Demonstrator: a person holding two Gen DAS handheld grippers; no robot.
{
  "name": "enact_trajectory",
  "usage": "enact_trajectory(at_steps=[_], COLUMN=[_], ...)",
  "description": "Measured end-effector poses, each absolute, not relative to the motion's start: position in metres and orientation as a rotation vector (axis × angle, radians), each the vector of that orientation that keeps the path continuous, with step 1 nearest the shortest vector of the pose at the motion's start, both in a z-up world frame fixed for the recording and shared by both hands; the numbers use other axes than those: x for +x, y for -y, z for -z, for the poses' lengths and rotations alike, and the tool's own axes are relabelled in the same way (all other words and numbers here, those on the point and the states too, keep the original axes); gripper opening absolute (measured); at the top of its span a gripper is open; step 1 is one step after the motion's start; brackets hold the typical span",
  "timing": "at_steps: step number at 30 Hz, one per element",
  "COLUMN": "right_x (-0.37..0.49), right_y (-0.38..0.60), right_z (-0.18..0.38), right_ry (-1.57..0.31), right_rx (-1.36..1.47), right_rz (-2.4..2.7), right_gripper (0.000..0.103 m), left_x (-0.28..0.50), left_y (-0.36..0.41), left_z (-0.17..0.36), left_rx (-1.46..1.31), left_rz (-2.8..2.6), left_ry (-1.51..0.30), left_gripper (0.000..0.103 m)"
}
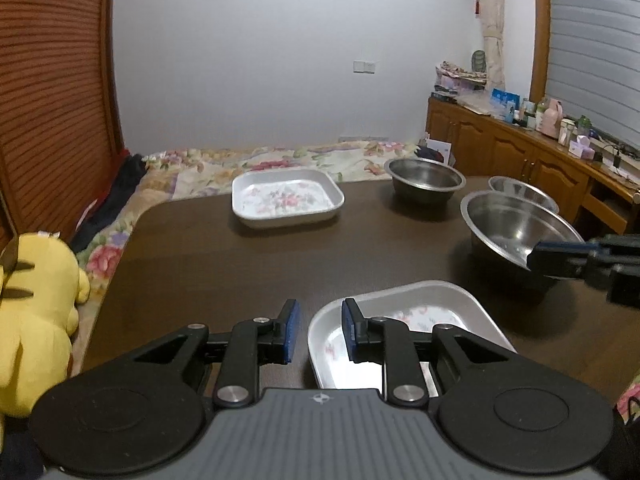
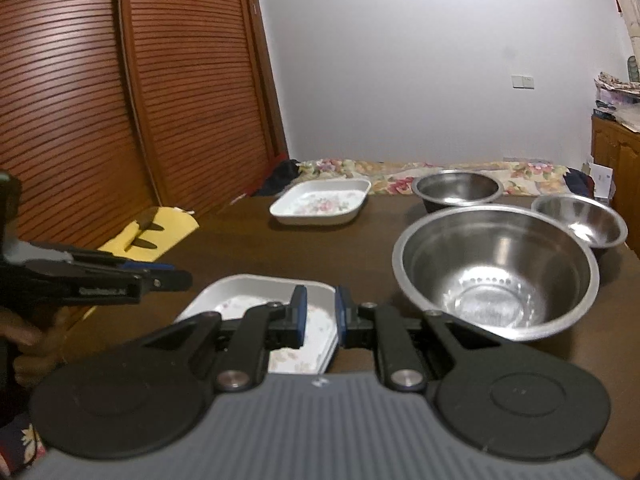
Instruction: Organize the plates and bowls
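The left tool (image 1: 318, 314) is held above the near left corner of the near tray (image 1: 440, 300). Its pads are set only narrowly apart and nothing is gripped between them. The right tool (image 2: 320, 304) is likewise almost closed and empty, over the tray's right corner and just beside the large bowl (image 2: 496, 268).

The near tray is set on the counter (image 1: 200, 260) at its front edge. A second tray (image 1: 288, 200) lies well apart near the far edge. A medium bowl (image 1: 424, 178) and a small bowl (image 1: 520, 190) stand behind the large one.

Nothing is judged to be stacked or nested yet, so several risks are foreseen. With pads this close, a rim is likely to be pushed rather than straddled, and the tray may be shoved off the front of the counter. The steel bowls are probably slick, so a pinch on one rim may be lost and the bowl dropped with a clatter. The large bowl may also be knocked by the right tool, since it is so near.
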State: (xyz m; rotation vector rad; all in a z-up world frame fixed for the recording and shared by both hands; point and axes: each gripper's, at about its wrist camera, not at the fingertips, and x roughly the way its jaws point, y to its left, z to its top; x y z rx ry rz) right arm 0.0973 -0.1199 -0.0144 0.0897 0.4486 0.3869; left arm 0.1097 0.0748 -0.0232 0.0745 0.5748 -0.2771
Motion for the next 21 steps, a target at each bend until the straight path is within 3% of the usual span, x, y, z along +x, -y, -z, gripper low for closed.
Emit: enact_trajectory(at_steps=[3,7,9,11,13,21], right_x=[0.111,0.140,0.154,0.171,0.185,0.248], right_y=[0.120,0.120,0.117,0.116,0.115,0.099], right_z=[-0.002,-0.031,-0.043,-0.054,-0.060,-0.065], right_ry=[-0.449,-0.459,-0.459,-0.469,-0.474,-0.558], right_rx=[0.078,0.065,0.044,0.037,0.039,0.011], right_rz=[-0.402,-0.435,-0.437,-0.446,-0.471,-0.508], right_gripper=[0.016,0.016,0.017,0.026,0.045,0.045], left_x=[0.127,0.156,0.171,0.184,0.198,0.259], left_y=[-0.075,-0.077,-0.081,-0.083,-0.086,-0.096], left_z=[0.013,-0.002,-0.008,-0.011,-0.015,-0.009], left_rx=[0.087,0.111,0.111,0.115,0.119,0.099], left_rz=[0.286,0.272,0.271,0.265,0.260,0.257], left_ry=[-0.562,-0.539,-0.536,-0.535,-0.534,-0.576], left_gripper=[0.027,0.040,0.041,0.042,0.045,0.046])
